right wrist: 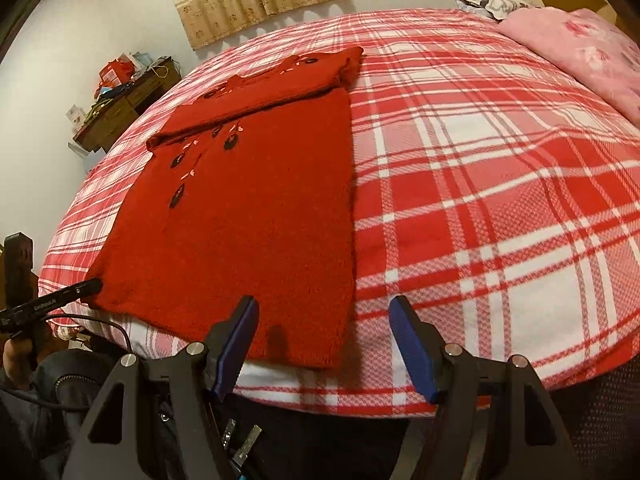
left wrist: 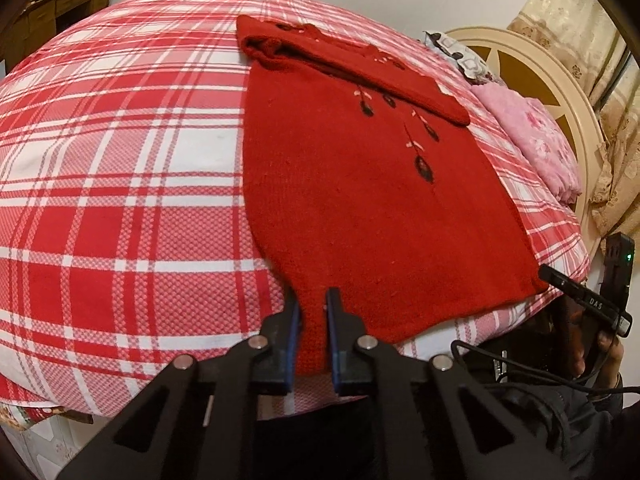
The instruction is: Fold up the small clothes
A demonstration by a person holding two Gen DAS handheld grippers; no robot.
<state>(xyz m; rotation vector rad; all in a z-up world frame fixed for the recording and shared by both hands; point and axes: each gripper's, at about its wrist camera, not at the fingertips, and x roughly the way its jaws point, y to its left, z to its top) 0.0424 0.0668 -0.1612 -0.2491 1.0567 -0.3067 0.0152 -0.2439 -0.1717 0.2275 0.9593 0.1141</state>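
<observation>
A small red knit sweater [left wrist: 360, 184] with dark embroidered flowers lies flat on the plaid bed, its sleeves folded across the chest. My left gripper [left wrist: 312, 304] is shut on the sweater's near hem corner, with red knit pinched between its blue pads. In the right wrist view the sweater [right wrist: 248, 232] lies left of centre. My right gripper [right wrist: 324, 312] is open, its jaws wide apart over the hem's other near corner. The right gripper also shows at the right edge of the left wrist view [left wrist: 580, 296].
A red and white plaid bedspread [left wrist: 120, 184] covers the bed. A pink floral blanket [right wrist: 592, 52] and a patterned pillow [right wrist: 492, 2] lie by the cream headboard [left wrist: 532, 68]. A cluttered wooden desk [right wrist: 124, 104] stands by the wall beyond the bed.
</observation>
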